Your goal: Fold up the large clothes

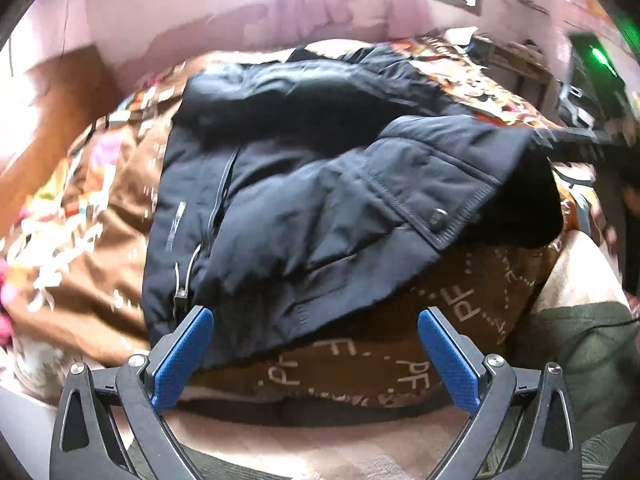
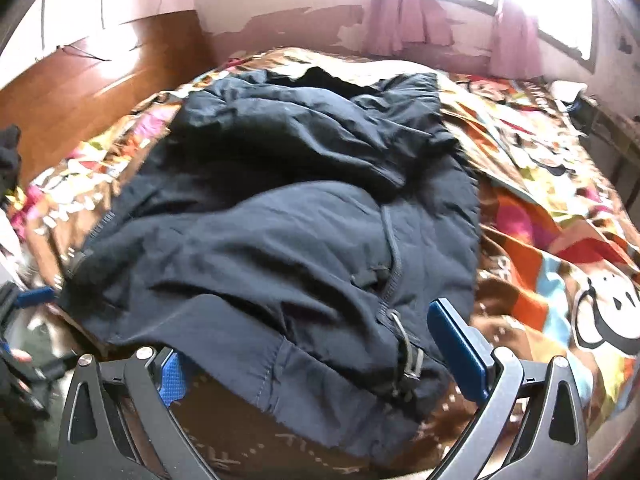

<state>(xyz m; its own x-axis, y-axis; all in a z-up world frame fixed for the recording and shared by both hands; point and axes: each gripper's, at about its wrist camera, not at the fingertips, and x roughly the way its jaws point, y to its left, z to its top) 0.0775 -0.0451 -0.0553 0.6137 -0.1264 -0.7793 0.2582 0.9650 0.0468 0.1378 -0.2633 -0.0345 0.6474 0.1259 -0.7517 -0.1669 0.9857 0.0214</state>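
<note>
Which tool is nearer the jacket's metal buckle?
Right. The right tool straddles the jacket hem, buckle between its open fingers; the left tool sits open at the other corner.

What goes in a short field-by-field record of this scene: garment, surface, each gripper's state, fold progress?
garment: dark padded jacket, zip front, bunched
surface: patterned bedcover on a bed
left gripper: open, at the jacket's near hem, holding nothing
right gripper: open, jacket hem lying between its fingers
fold progress: partly folded over itself, not neat
</note>
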